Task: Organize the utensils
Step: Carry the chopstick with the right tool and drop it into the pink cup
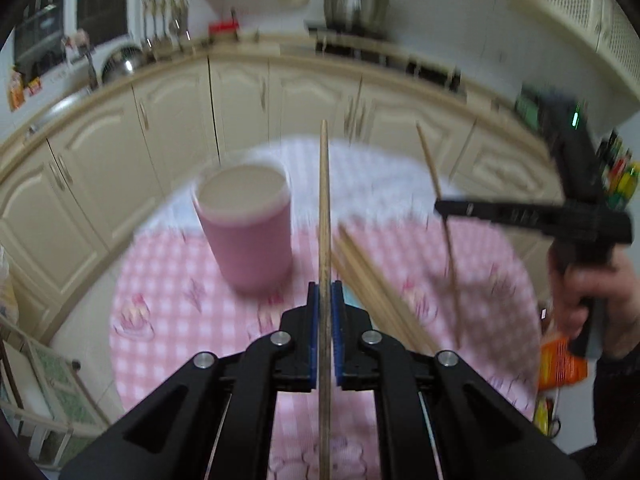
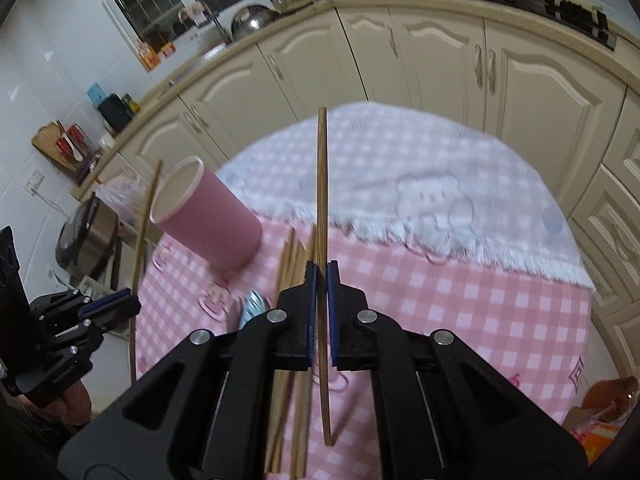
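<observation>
Underneath, pink checked tablecloth (image 2: 460, 300); behind, cream kitchen cabinets (image 2: 440, 60).

Even, cool indoor light, no harsh glare. Left wrist view smeared by motion blur beyond the left gripper (image 1: 325, 292); right wrist view sharper. Strong fisheye bending, dark corners

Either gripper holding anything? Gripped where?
Left gripper pinches one chopstick near mid-length. Right gripper pinches another chopstick, also near the middle.
</observation>
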`<state>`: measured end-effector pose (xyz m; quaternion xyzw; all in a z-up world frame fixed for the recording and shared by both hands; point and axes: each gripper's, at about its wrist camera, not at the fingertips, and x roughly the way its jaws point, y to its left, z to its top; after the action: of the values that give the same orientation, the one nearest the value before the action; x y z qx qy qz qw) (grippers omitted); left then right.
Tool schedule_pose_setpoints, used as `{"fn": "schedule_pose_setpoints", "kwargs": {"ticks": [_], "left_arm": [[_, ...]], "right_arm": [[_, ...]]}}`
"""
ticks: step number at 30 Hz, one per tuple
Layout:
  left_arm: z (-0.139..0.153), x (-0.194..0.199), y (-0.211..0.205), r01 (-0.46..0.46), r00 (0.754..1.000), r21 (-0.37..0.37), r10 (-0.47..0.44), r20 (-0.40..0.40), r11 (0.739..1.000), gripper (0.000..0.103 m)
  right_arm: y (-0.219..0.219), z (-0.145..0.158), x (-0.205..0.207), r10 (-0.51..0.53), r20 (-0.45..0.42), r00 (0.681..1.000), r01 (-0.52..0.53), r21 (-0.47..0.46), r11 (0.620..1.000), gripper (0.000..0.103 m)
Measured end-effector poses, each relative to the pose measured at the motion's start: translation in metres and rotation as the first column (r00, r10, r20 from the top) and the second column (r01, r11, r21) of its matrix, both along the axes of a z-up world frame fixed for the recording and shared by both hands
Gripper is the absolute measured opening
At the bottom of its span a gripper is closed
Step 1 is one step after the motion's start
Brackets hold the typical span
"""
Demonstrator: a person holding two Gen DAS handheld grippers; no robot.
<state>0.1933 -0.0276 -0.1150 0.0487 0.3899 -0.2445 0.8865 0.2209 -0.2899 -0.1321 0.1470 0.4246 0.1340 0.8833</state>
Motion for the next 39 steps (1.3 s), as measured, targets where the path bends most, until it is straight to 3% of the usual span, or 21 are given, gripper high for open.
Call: {"fn": "schedule_pose_setpoints", "kwargs": {"ticks": [7,12,18,25,36,37,38,39], "left_arm": [[0.055,0.023,0.024,-0.11,0.975,-0.162,0.139,0.176,0.981,0.005],[0.086,0.047,0.034,-0.151,0.935,-0.264,0.224,0.273,0.953,0.006],[0.11,0.073,0.028,-0.175,0.874,-0.318,0.296,0.386,0.932,0.006],[0.097,0.101,0.022,-0.21,0.851,-0.35,0.347,0.393,0.913,0.006],[0.053,0.115,0.023,-0.244,0.872,-0.317,0.351,0.342,0.917,0.007],[0.051,0.115,0.024,-0.241,0.877,-0.308,0.342,0.337,0.92,0.008],[0.049,0.114,0.024,-0.241,0.879,-0.301,0.339,0.335,0.922,0.019],[0.048,0.112,0.025,-0.244,0.879,-0.296,0.339,0.336,0.924,0.029]], "right_arm": [[0.019,0.052,0.015,0.024,0.154,0.988,-0.032,0.053,0.998,0.005],[0.045,0.102,0.03,0.063,0.31,0.949,-0.087,0.064,0.994,0.005],[0.076,0.131,0.057,0.067,0.412,0.909,-0.112,0.087,0.99,0.006],[0.1,0.116,0.086,0.072,0.411,0.909,-0.108,0.065,0.992,0.006],[0.104,0.076,0.103,0.092,0.305,0.948,-0.113,0.051,0.992,0.007],[0.103,0.075,0.102,0.09,0.3,0.95,-0.111,0.053,0.992,0.007],[0.1,0.074,0.101,0.084,0.295,0.952,-0.105,0.056,0.993,0.01],[0.096,0.073,0.099,0.076,0.29,0.954,-0.098,0.063,0.993,0.027]]}}
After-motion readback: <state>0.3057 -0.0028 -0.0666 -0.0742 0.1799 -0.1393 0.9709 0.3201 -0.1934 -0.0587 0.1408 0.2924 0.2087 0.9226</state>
